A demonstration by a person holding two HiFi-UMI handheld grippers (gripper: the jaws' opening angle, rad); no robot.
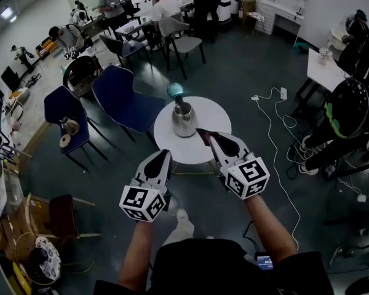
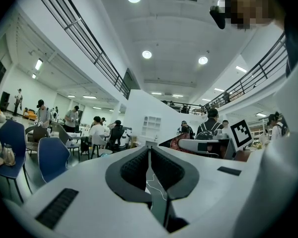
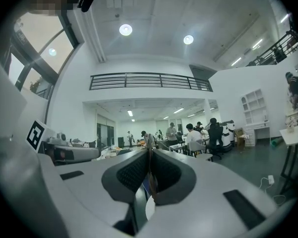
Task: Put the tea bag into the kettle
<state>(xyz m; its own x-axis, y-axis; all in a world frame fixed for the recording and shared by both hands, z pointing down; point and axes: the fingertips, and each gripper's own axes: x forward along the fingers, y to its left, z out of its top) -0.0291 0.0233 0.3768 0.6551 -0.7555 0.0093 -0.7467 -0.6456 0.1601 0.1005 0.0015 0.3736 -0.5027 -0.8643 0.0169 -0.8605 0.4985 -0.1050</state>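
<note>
No word, number or brand name can be read in any view. The only printed signs are black-and-white square marker patterns. They stand on the left cube (image 1: 144, 203) of the left hand-held gripper (image 1: 162, 155), at 7 o'clock in the head view, and on the right cube (image 1: 247, 178) of the right hand-held gripper (image 1: 203, 133), at 4 o'clock. They carry no letters.

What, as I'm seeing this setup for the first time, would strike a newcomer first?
A steel kettle stands on a small round white table, mid-frame in the head view. Nearest the camera, two white grippers with marker cubes point towards it: the left gripper shut, the right gripper over the table's near edge, pinching a thin tea bag.
</note>
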